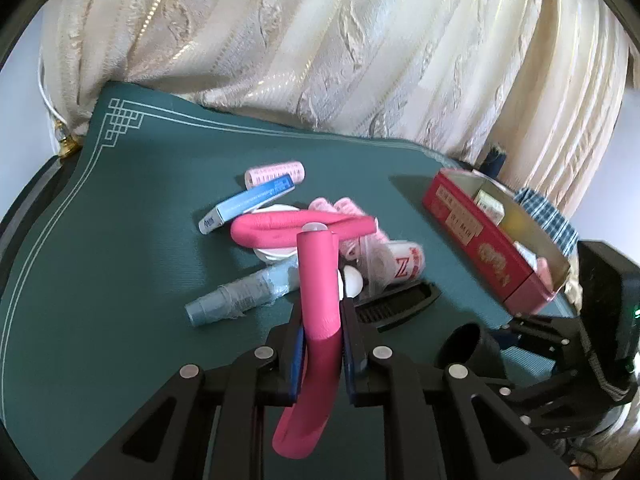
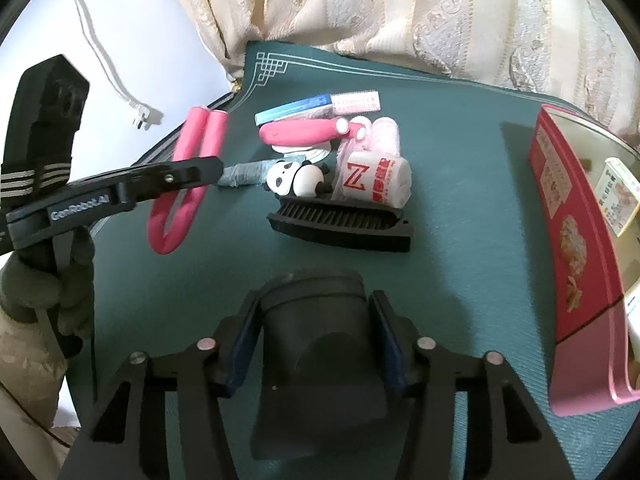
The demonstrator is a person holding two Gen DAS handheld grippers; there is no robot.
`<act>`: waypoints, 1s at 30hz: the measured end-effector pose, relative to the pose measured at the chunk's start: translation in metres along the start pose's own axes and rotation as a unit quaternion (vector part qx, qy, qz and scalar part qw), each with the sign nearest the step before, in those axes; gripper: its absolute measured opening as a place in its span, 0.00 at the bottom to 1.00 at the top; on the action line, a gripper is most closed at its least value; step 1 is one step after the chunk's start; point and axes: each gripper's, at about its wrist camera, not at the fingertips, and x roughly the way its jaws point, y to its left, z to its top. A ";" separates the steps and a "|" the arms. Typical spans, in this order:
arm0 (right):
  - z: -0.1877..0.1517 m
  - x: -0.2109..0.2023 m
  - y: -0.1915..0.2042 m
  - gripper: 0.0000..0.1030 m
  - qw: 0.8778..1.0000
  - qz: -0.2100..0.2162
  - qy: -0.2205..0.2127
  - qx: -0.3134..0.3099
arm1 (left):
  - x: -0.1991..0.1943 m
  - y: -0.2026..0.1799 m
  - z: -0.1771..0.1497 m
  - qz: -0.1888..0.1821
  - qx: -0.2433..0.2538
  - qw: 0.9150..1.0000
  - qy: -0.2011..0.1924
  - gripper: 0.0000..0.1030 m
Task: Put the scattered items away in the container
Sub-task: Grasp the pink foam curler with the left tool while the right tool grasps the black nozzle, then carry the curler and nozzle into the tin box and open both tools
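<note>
Lettering "GenRobot.AI" marks the left gripper [image 2: 200, 170] clamping a pink foam roller [image 2: 188, 184]; right gripper [image 2: 316, 344] clamps a black nozzle [image 2: 316, 344].

In my left gripper [image 1: 322, 344] a bent foam roller [image 1: 318, 292] stands clamped, lifted left of the heap. My right gripper [image 2: 316, 344] has a dark tube [image 2: 316, 340] between its pads. Ahead lies the comb [image 2: 344, 220]; behind it the panda [image 2: 296, 178] and a wrapped roll [image 2: 374, 178]. The tin [image 2: 576, 264] sits to the right, on the mat [image 2: 460, 128].
</note>
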 end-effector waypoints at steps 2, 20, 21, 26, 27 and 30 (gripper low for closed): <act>0.000 -0.003 -0.002 0.52 1.000 0.001 -0.005 0.007 | -0.004 -0.003 0.001 -0.002 0.002 1.000 -0.005 0.16; 0.005 -0.068 -0.033 0.52 0.988 0.015 -0.114 0.101 | -0.005 -0.034 0.008 -0.017 0.024 1.000 -0.012 0.16; 0.005 -0.077 -0.038 0.52 0.986 0.010 -0.127 0.109 | -0.005 -0.038 0.009 -0.019 0.027 0.999 -0.012 0.16; 0.008 -0.103 -0.061 0.52 0.977 -0.020 -0.164 0.137 | -0.003 -0.059 0.016 -0.036 0.041 0.998 -0.017 0.16; 0.008 -0.112 -0.069 0.52 0.973 -0.031 -0.175 0.146 | -0.003 -0.063 0.017 -0.041 0.043 0.998 -0.017 0.16; 0.009 -0.129 -0.088 0.51 0.965 -0.040 -0.194 0.169 | -0.001 -0.077 0.022 -0.051 0.051 0.997 -0.019 0.16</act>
